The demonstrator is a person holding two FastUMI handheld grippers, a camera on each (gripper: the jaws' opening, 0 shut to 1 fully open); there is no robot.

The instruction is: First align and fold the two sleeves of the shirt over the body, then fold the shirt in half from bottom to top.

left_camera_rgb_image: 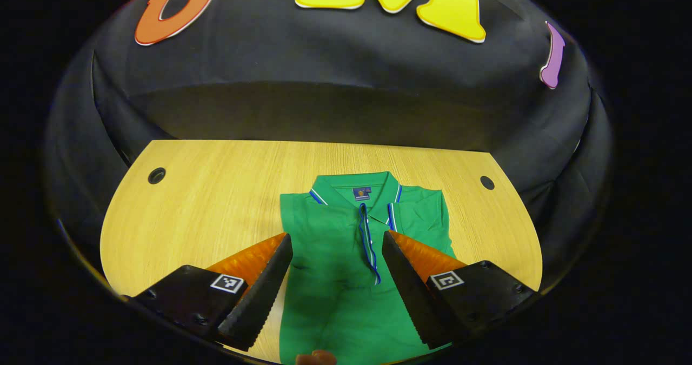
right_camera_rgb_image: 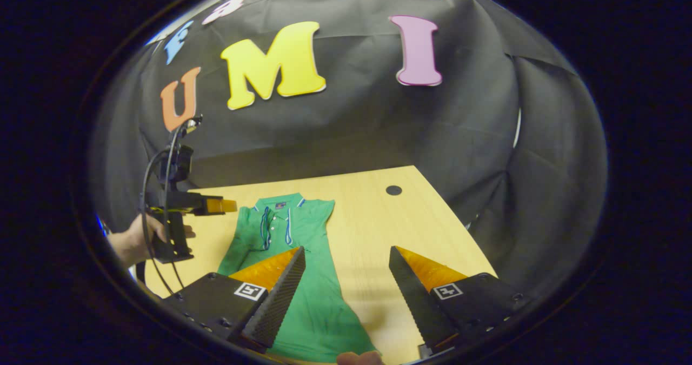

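A green polo shirt [left_camera_rgb_image: 335,284] with a blue-and-white trimmed collar lies flat on the wooden table [left_camera_rgb_image: 216,192], collar at the far end. Both sleeves look tucked in, so the body forms a narrow strip. My left gripper [left_camera_rgb_image: 336,239] hovers open over the shirt's chest, a finger on either side of the placket. In the right gripper view the shirt [right_camera_rgb_image: 303,294] runs from the collar down toward me. My right gripper [right_camera_rgb_image: 346,251] is open above the shirt's right edge and bare table. The left gripper [right_camera_rgb_image: 216,205], held by a hand [right_camera_rgb_image: 132,240], hangs left of the collar.
The table has a round cable hole near each far corner [left_camera_rgb_image: 157,175] [left_camera_rgb_image: 487,182] [right_camera_rgb_image: 393,190]. Black cloth walls close in behind and beside the table. Bare wood [right_camera_rgb_image: 378,219] lies right of the shirt. A fingertip [left_camera_rgb_image: 316,358] shows at the bottom edge.
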